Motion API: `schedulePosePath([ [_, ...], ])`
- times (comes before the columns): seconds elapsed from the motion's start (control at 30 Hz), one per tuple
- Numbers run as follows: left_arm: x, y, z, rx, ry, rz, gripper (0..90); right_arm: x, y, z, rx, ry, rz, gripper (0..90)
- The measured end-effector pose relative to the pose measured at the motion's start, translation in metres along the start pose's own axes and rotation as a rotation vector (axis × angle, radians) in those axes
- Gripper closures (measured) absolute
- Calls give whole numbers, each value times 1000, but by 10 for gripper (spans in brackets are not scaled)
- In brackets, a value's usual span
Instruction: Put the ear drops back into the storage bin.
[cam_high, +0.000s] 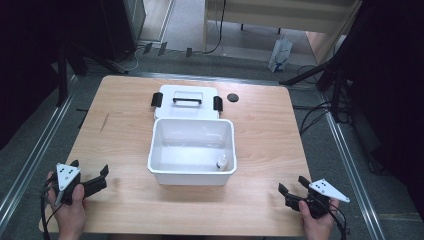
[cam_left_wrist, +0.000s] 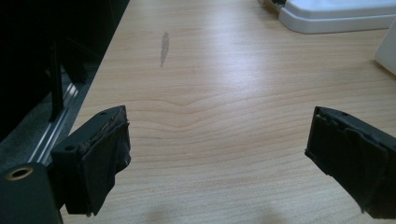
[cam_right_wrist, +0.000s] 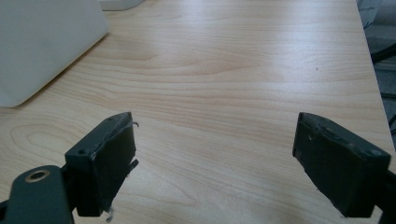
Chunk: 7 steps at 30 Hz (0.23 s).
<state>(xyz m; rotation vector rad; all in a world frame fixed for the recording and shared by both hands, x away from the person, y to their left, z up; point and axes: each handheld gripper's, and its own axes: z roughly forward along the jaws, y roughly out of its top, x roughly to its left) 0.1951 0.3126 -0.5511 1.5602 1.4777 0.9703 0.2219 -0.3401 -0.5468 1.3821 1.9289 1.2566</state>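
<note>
The left hand-held gripper (cam_high: 90, 175) sits low over the near left corner of the counter (cam_high: 125, 140), its jaws spread wide with nothing but bare wood between them. The right hand-held gripper (cam_high: 291, 184) is the same story at the near right corner: jaws apart, clamped on nothing, held just above the counter top.

Between the two, and a little ahead of both, stands the white tub (cam_high: 192, 174), open at the top. From the left hand-held gripper it lies ahead and off to the right; from the right one, ahead and off to the left, near but not touching. In the right gripper view the tub's wall (cam_right_wrist: 42, 42) fills the upper left corner, ahead of the left jaw.

Inside the tub, a small white bottle (cam_high: 222, 162) stands upright in the near corner on the right hand-held gripper's side. Beyond the tub lies its lid (cam_high: 187, 101), flat on the counter, with a black handle and black clips at both ends. A small black disc (cam_high: 232, 97) rests just right of the lid.
</note>
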Motion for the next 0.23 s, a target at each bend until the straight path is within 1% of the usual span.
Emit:
schedulePosePath([
  [0.07,-1,-1,-1,-5,19,0,69,0,0,0,10,-1,4,129],
  [0.13,-1,-1,-3,-10,38,4,69,1,0,0,6,-25,2,130],
  [0.23,-2,-2,-4,-13,50,5,69,2,0,2,18,-35,-8,129],
])
